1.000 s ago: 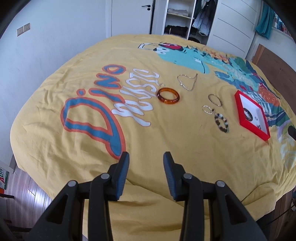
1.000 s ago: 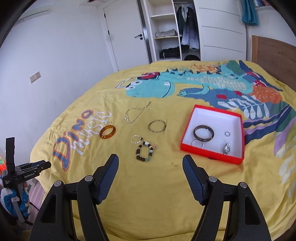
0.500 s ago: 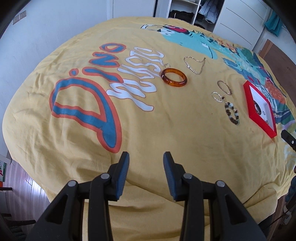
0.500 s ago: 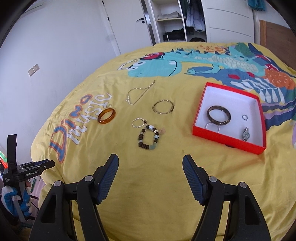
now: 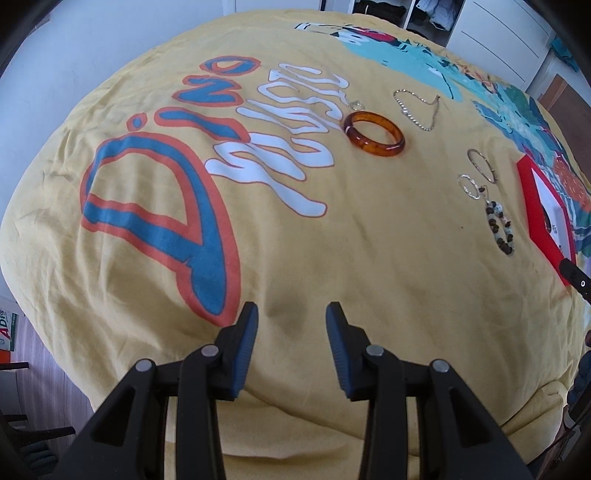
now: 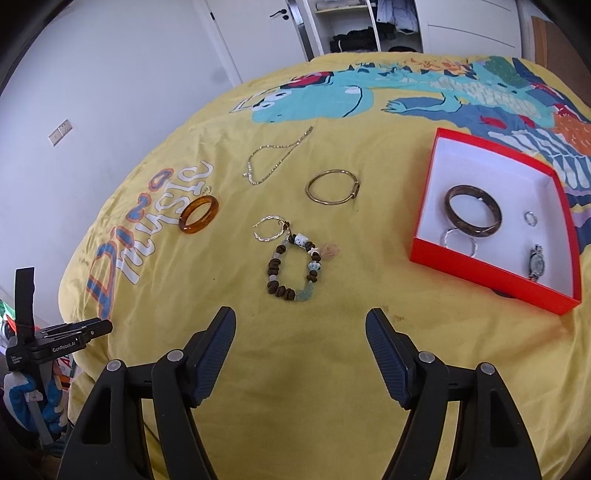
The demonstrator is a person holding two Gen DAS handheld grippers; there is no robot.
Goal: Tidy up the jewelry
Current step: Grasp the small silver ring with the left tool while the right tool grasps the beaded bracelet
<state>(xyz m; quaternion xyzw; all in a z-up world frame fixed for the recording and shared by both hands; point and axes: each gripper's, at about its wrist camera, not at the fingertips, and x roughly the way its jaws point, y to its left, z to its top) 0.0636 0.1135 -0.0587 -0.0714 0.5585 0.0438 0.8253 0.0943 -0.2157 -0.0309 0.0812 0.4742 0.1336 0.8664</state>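
Observation:
A red box (image 6: 480, 266) with a white inside lies on the yellow bedspread; it holds a dark bangle (image 6: 472, 215), a thin silver hoop, a small ring and a watch (image 6: 536, 263). Loose on the spread are an amber bangle (image 6: 198, 214) (image 5: 375, 134), a chain necklace (image 6: 275, 157) (image 5: 415, 107), a brass bangle (image 6: 332, 186), a twisted silver hoop (image 6: 267, 229) and a beaded bracelet (image 6: 293, 267) (image 5: 500, 225). My right gripper (image 6: 300, 332) is open and empty, just short of the beaded bracelet. My left gripper (image 5: 291, 325) is open and empty over bare spread.
The bed's near edge drops to a wooden floor (image 5: 33, 343) at the left. A white wall, a door and an open wardrobe (image 6: 362, 29) stand beyond the bed. The left gripper's body (image 6: 55, 339) shows at the right wrist view's lower left.
Both grippers have moved forward and lower toward the bedspread; the jewelry looks larger and nearer. Jaw openings are unchanged. Nothing on the bed has moved.

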